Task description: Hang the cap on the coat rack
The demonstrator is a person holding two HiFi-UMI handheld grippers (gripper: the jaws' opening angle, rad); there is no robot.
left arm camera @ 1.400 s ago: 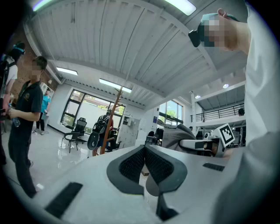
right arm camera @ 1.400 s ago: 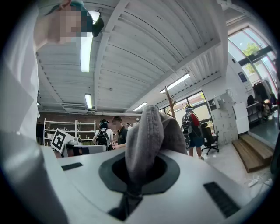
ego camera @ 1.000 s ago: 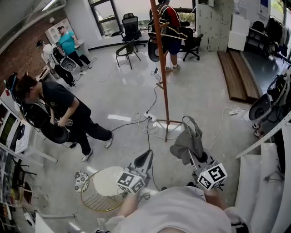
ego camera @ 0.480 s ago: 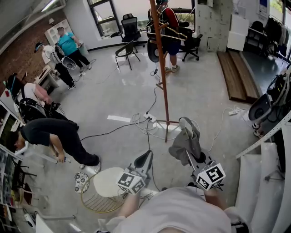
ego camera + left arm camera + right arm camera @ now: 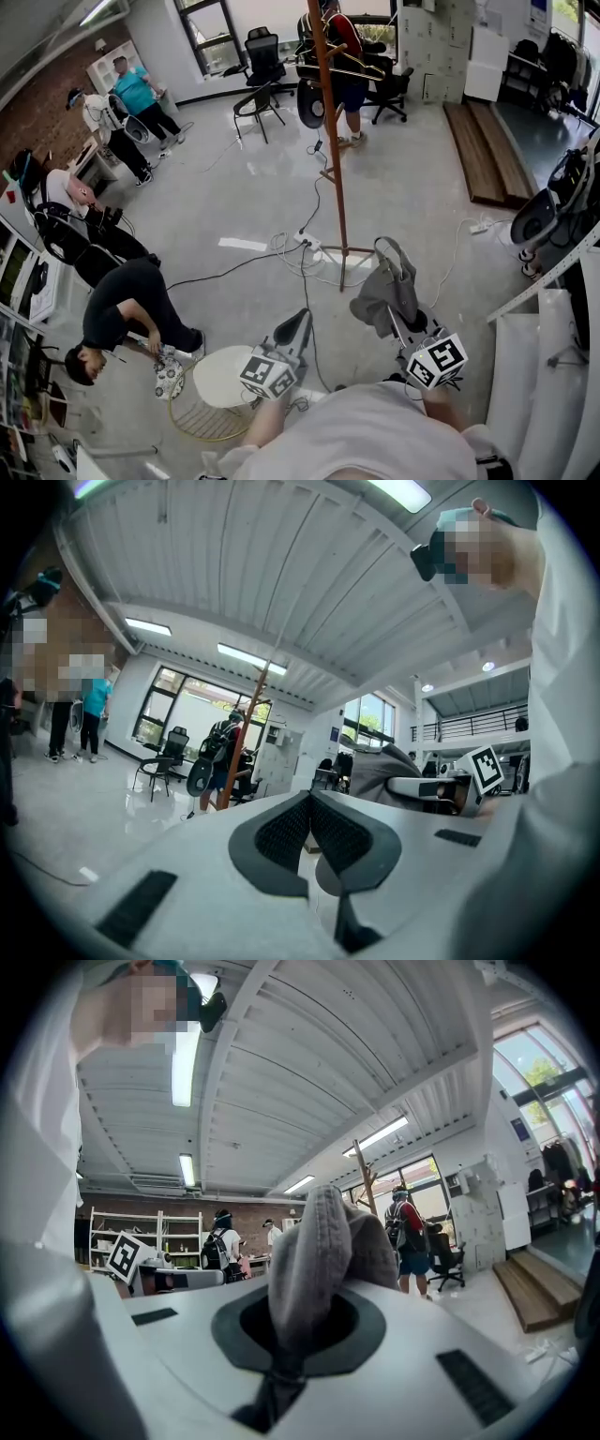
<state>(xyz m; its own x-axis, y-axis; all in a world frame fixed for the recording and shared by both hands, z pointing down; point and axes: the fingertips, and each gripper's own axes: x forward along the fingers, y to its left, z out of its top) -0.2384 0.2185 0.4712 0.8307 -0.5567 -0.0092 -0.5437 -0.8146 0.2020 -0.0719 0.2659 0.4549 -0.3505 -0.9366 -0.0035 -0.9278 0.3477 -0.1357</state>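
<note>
A grey cap (image 5: 384, 292) hangs limp from my right gripper (image 5: 396, 319), which is shut on its fabric; in the right gripper view the cap (image 5: 323, 1241) bulges up out of the pinched jaws (image 5: 298, 1326). The coat rack (image 5: 330, 141) is a tall orange pole standing on the floor ahead of the cap, and its base (image 5: 343, 253) sits among cables. It also shows far off as the coat rack (image 5: 364, 1177) and coat rack (image 5: 246, 738). My left gripper (image 5: 297, 326) is shut and empty beside the right one, pads (image 5: 286, 829) pressed together.
A small round white table (image 5: 221, 373) on a gold wire frame stands at lower left, with a crouching person (image 5: 127, 314) right beside it. Cables and a power strip (image 5: 309, 242) lie near the rack's base. A person (image 5: 349, 56) and chairs (image 5: 258, 98) stand behind the rack. Wooden boards (image 5: 487, 155) lie at right.
The person in black at left has bent down and moved toward the round table. Both grippers and the cap have hardly moved.
</note>
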